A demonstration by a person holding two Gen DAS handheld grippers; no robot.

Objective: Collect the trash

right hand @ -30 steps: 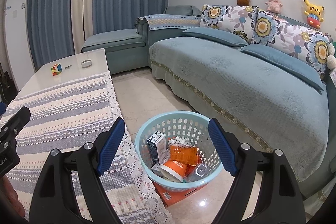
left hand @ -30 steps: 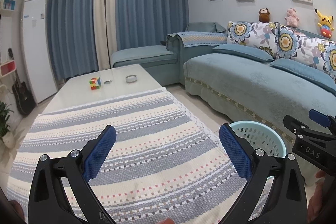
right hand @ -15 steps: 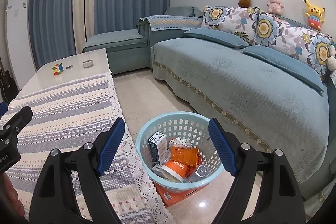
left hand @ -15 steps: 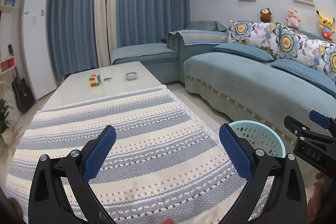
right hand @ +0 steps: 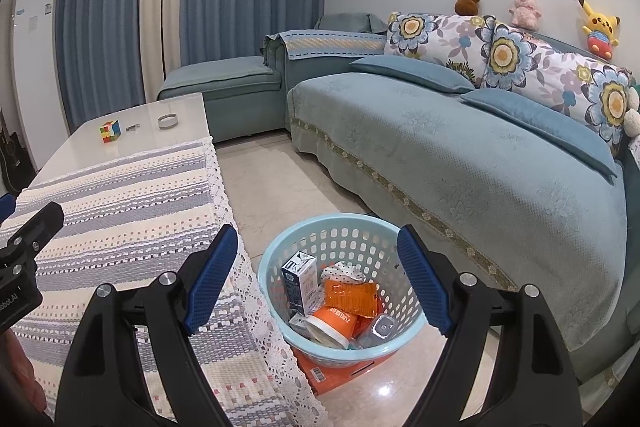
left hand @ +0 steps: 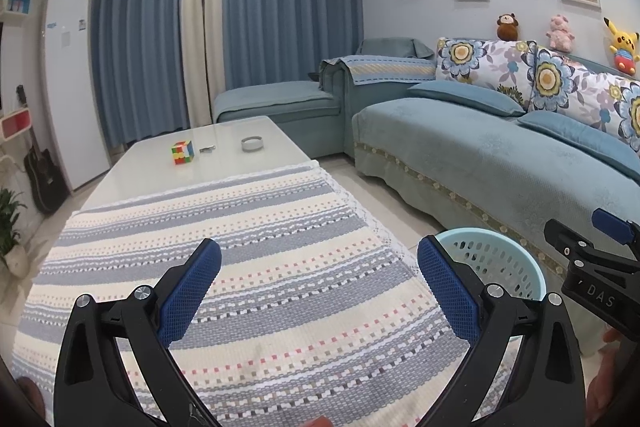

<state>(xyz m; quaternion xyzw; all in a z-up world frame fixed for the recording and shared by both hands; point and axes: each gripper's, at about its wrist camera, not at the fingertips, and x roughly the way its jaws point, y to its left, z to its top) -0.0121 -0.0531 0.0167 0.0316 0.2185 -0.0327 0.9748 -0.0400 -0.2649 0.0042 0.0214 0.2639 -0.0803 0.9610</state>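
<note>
A light blue basket (right hand: 362, 223) stands on the floor between the table and the sofa. Inside it lie a dark carton (right hand: 298, 275), an orange packet (right hand: 350, 297), an orange cup (right hand: 332, 323) and other wrappers. My right gripper (right hand: 316, 275) hangs open above the basket, with nothing between its blue pads. My left gripper (left hand: 320, 289) is open over the striped tablecloth (left hand: 240, 247), holding nothing. The basket's rim (left hand: 532, 267) shows at the right of the left wrist view, beside the right gripper's body (left hand: 592, 275).
A white coffee table (left hand: 152, 163) carries a colour cube (left hand: 183, 151), a small metal piece (left hand: 207, 148) and a round white ring (left hand: 252, 143). A blue sofa (right hand: 460, 155) runs along the right. An orange box (right hand: 340, 371) lies under the basket. A guitar (left hand: 40, 171) leans at the left.
</note>
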